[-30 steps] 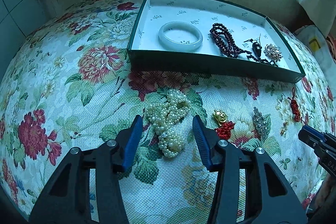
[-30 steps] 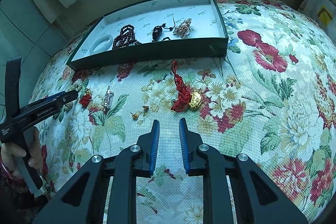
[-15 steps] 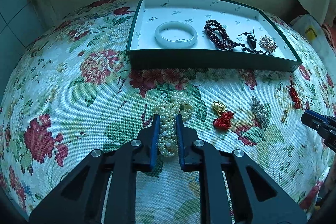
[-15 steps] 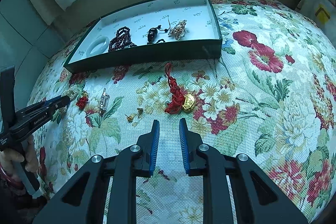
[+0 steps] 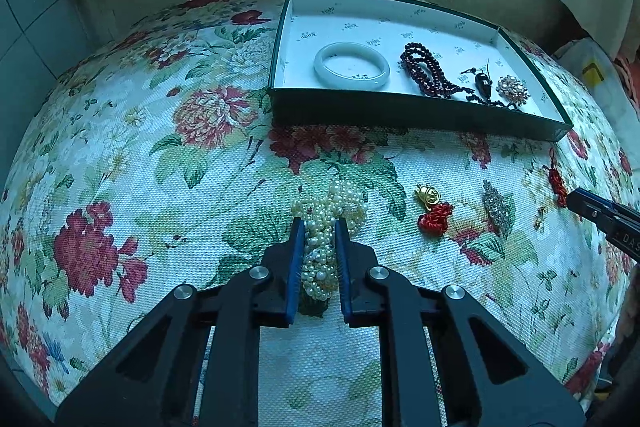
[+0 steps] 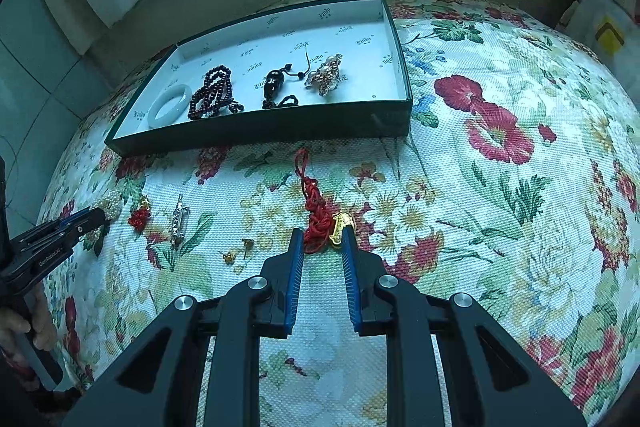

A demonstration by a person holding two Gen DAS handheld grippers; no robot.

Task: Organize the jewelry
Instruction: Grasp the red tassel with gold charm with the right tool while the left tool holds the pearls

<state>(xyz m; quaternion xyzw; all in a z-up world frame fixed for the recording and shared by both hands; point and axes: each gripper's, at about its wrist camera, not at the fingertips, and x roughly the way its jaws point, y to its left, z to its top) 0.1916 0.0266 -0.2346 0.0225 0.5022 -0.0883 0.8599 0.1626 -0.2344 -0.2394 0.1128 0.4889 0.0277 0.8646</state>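
My left gripper [image 5: 319, 227] is shut on a bunch of white pearls [image 5: 328, 215] lying on the floral cloth. My right gripper [image 6: 322, 233] is open, its fingers on either side of a red knotted cord with a gold charm [image 6: 318, 223]. The dark green box [image 5: 400, 111] stands behind, holding a pale jade bangle [image 5: 351, 69], dark red beads [image 5: 424, 71], a black pendant [image 5: 482, 81] and a gold brooch [image 5: 512, 89]. The box [image 6: 280, 125] also shows in the right wrist view.
On the cloth lie a small gold charm with a red knot [image 5: 434, 207], a silver brooch [image 5: 496, 205] and two tiny earrings [image 6: 236, 251]. A wall rises behind the box. A yellow-marked bag [image 6: 604, 31] sits at the far right.
My left gripper closed on the pearls and keeps hold of them. My right gripper moved forward to the red cord and opened slightly around it.
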